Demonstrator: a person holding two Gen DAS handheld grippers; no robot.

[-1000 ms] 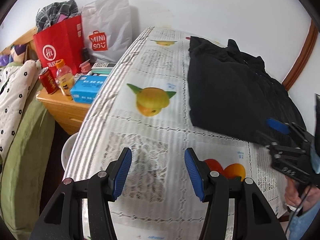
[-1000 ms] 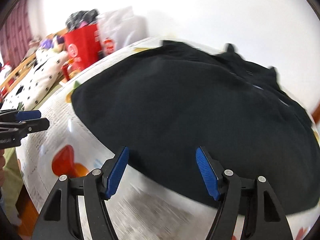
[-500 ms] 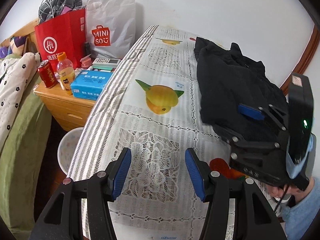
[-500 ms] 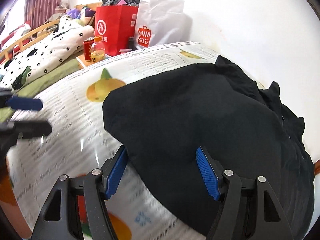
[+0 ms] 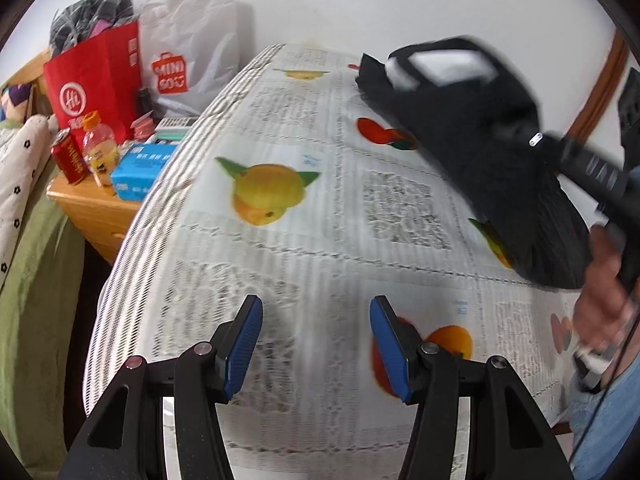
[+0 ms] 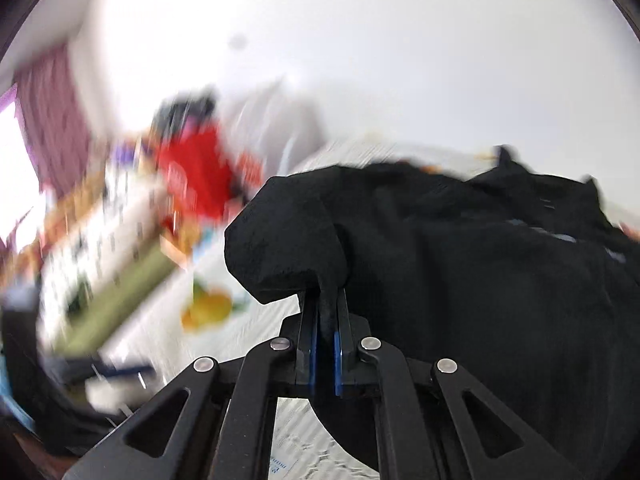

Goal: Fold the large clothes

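A large black garment [image 5: 480,152] lies on the right side of a table covered with a white fruit-print cloth [image 5: 304,216]. My right gripper [image 6: 325,332] is shut on the garment's near corner [image 6: 288,240] and holds it lifted above the table; the rest of the garment [image 6: 500,280] trails to the right. In the left wrist view the right gripper's body sits blurred over the garment, held by a hand [image 5: 604,300]. My left gripper [image 5: 316,340] is open and empty above the table's near edge, left of the garment.
Left of the table a wooden nightstand [image 5: 92,208] holds a red bag [image 5: 92,80], a white MINISO bag [image 5: 188,56], a bottle [image 5: 100,148], a red can [image 5: 70,154] and a blue tissue box [image 5: 140,168]. A bed with green bedding [image 5: 32,280] lies further left. A white wall stands behind.
My right gripper has closed on the garment's corner and lifted it, moving fast. The left gripper has stayed open over the table's near edge, shifting slightly.
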